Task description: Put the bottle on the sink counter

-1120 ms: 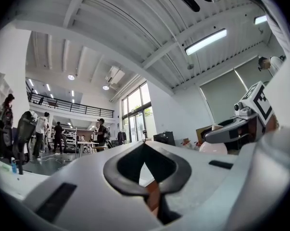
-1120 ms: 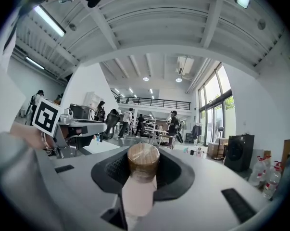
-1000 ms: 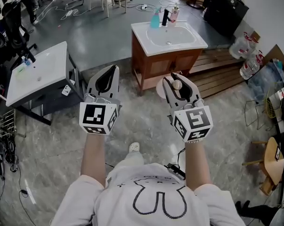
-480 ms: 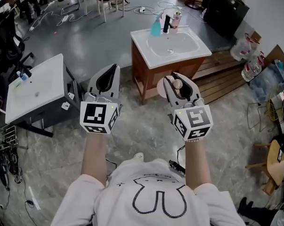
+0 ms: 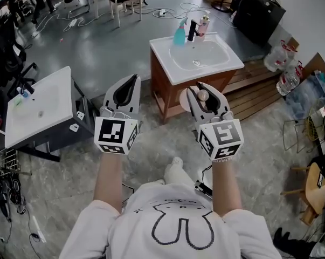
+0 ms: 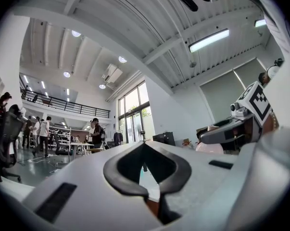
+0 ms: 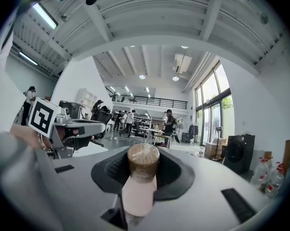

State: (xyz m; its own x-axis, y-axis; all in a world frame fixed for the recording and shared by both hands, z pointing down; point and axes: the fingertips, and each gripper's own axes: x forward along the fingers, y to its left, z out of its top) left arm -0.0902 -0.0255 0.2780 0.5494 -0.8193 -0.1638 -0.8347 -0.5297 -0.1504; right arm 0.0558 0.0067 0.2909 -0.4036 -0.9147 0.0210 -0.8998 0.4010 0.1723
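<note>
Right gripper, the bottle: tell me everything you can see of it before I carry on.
The bottle has a pale pink, smooth, plastic-looking body and a round brown cap with a wood-like top. It stands about upright in the right gripper, whose jaws are closed on it just under the cap; the body hangs below them. Nothing else touches it. It is held over the floor, short of the sink counter. No label or contents can be made out.

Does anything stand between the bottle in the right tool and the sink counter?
Nothing visible does. The bottle, held in the right tool, faces the sink counter across bare floor; a blue bottle, a tap and a pink bottle stand only at its back edge.
</note>
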